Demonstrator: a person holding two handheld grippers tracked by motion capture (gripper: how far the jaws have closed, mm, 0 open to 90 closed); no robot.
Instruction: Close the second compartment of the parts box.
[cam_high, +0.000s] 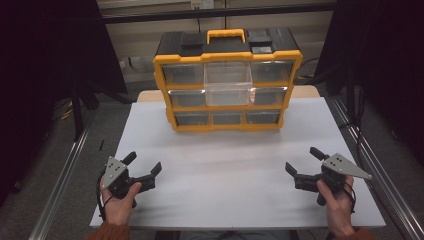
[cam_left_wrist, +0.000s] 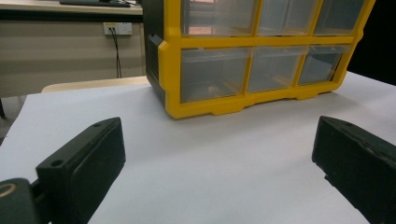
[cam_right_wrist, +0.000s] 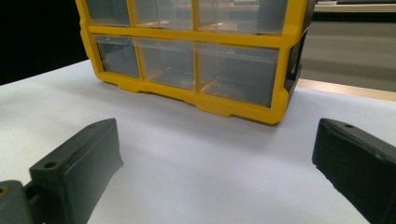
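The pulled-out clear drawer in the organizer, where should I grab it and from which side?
Grip the clear drawer by its front wall, coming straight from the front of the yellow organizer. It sticks out of the top middle slot toward the person, so that wall is free; its sides run back into the frame.

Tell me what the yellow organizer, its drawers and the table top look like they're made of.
The organizer frame looks like molded plastic, yellow with a soft sheen and rounded edges. The drawers seem clear, slightly cloudy plastic, since you see through them. The table top looks like a matte white board or sheet; which one is hard to tell.
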